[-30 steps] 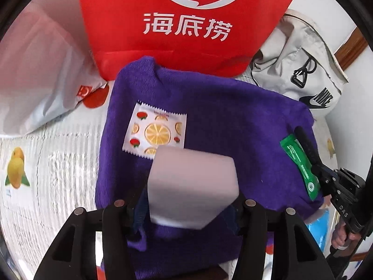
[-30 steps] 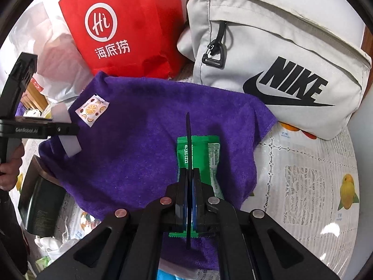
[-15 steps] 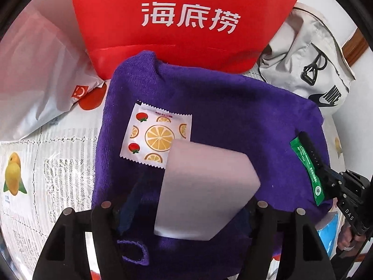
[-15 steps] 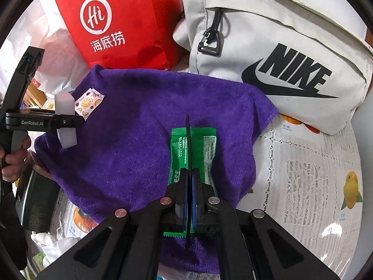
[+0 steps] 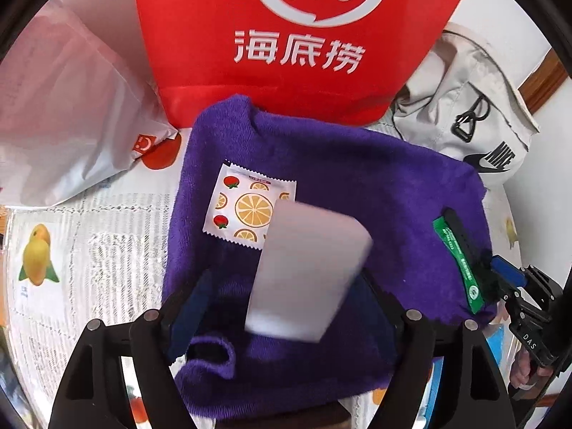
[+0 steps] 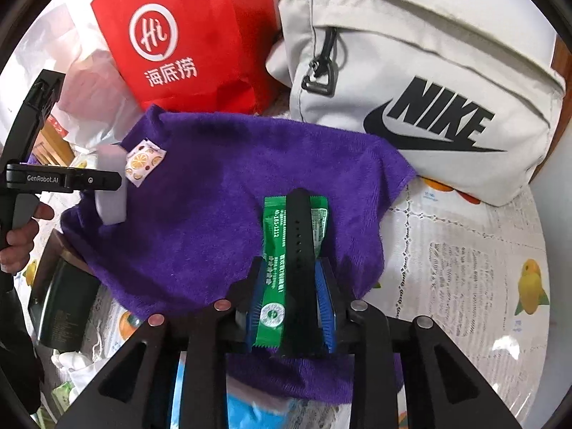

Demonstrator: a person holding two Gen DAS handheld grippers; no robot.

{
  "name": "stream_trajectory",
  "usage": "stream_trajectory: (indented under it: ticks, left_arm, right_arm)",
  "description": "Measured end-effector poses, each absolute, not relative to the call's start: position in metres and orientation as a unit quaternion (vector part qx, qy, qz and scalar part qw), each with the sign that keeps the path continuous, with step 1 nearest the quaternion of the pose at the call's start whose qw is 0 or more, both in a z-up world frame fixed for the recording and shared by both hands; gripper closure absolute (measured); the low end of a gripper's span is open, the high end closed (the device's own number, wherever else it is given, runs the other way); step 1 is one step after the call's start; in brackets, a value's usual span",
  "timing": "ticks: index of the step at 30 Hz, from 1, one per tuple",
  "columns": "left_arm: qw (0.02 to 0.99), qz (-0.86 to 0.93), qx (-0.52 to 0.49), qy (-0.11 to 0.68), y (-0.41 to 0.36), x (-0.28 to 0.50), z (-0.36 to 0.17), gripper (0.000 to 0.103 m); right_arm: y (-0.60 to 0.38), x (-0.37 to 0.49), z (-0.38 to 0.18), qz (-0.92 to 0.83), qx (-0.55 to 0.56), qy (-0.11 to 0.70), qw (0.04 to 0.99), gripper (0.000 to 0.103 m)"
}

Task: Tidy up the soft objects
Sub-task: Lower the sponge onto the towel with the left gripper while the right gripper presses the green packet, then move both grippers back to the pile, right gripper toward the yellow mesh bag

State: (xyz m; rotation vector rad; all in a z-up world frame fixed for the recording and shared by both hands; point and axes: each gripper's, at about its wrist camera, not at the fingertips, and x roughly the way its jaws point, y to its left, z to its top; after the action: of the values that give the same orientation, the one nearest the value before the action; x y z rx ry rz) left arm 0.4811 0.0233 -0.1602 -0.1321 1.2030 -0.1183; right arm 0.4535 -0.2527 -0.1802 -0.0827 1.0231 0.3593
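Purple towel [image 6: 228,221] covered my patterned tablecloth [image 6: 464,261], backed by a red bag [image 5: 304,35] and grey pack [image 6: 429,71]. My left gripper [image 5: 286,307] was opening, a white block [image 5: 307,275] blurred, tilted between its jaws. My right gripper [image 6: 291,293] was opening over a black strap [image 6: 302,236] and green packet [image 6: 277,246].

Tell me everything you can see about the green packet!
The green packet is a long, shiny plastic sachet with white printing, a round white logo near one end and zigzag-cut ends. It lies flat on the purple towel. A black strap lies along its top. Its near end sits between the fingers of the right gripper, whose jaws are opening.
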Motion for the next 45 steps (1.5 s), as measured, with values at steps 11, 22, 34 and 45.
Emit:
stream_trajectory:
  ticks: [11,22,34,45]
  left_arm:
    - [0.839,-0.064,-0.071,0.536,0.025,0.422,-0.113,0.024]
    - [0.862,-0.088,-0.075,0.493,0.021,0.311,-0.078,0.024]
    - [0.867,-0.099,-0.1,0.478,0.022,0.211,-0.101,0.024]
    - [0.862,-0.097,-0.102,0.488,0.032,0.164,-0.14,0.024]
  right_arm:
    - [-0.255,0.4,-0.141,0.178,-0.034,0.459,0.87,0.068]
    - [-0.255,0.305,-0.108,0.19,-0.009,0.438,0.879,0.049]
    - [-0.227,0.194,-0.13,0.243,-0.006,0.43,0.869,0.036]
    - [-0.184,0.188,-0.183,0.261,-0.015,0.495,0.828,0.056]
